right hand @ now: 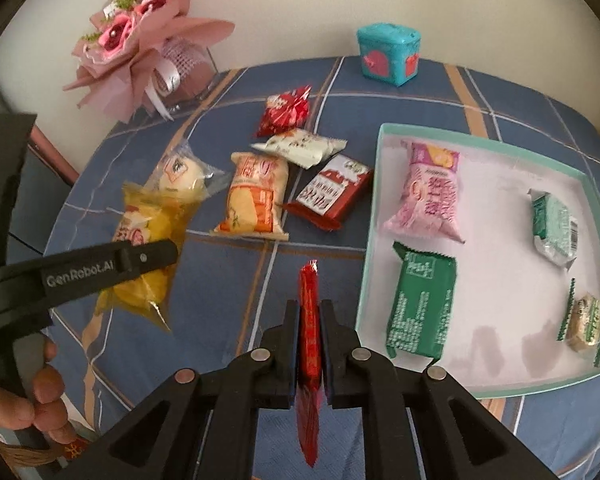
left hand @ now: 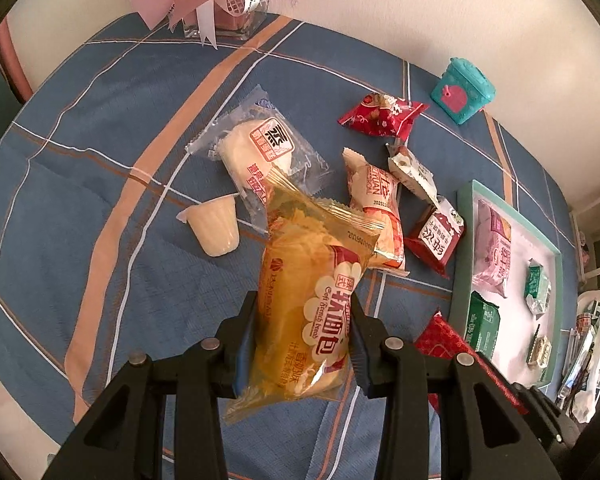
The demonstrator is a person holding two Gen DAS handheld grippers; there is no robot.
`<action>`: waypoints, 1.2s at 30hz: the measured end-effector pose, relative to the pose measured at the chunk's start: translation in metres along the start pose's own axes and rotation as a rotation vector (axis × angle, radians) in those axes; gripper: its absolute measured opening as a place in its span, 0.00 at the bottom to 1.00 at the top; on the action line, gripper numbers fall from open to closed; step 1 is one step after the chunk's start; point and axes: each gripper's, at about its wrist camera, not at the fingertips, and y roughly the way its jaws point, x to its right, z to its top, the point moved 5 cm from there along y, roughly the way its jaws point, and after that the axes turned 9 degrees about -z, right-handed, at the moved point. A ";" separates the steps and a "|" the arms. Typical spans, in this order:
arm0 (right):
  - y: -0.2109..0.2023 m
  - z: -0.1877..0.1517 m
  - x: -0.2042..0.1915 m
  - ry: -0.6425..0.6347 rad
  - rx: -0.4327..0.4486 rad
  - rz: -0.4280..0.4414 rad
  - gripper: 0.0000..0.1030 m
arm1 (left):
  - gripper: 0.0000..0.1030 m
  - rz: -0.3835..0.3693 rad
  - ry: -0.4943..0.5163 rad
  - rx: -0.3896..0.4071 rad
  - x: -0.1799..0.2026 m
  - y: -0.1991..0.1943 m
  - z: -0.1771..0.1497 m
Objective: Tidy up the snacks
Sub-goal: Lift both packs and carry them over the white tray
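My left gripper (left hand: 304,312) is shut on a yellow bread packet (left hand: 312,280), held above the blue checked tablecloth. In the right wrist view the same packet (right hand: 148,220) hangs at the left. My right gripper (right hand: 309,308) is shut on a thin red packet (right hand: 309,320), held edge-on just left of the teal-rimmed white tray (right hand: 380,200). Inside the tray lie a pink packet (right hand: 428,200), a dark green packet (right hand: 420,304), a pale green one (right hand: 556,224) and a small sweet (right hand: 584,316).
Loose snacks lie mid-table: a red packet (right hand: 284,110), a white one (right hand: 300,146), an orange-white one (right hand: 256,196), a red-white one (right hand: 332,192), a clear-wrapped bun (left hand: 256,152) and a jelly cup (left hand: 216,224). A bouquet (right hand: 140,52) and a teal box (right hand: 388,54) stand at the back.
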 end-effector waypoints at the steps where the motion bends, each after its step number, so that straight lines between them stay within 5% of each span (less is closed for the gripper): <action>1: 0.001 -0.001 -0.002 -0.009 -0.005 0.004 0.11 | 0.41 -0.001 0.000 -0.003 0.000 0.001 0.000; 15: 0.017 -0.005 -0.006 -0.019 -0.044 0.002 0.12 | 0.41 0.001 -0.007 -0.016 0.000 0.006 0.000; 29: -0.024 0.012 0.008 0.065 0.080 0.090 0.11 | 0.41 -0.005 0.036 0.035 0.021 -0.008 0.004; 36: 0.002 0.004 -0.005 0.016 -0.008 0.062 0.12 | 0.41 0.035 0.031 -0.002 0.014 0.004 0.002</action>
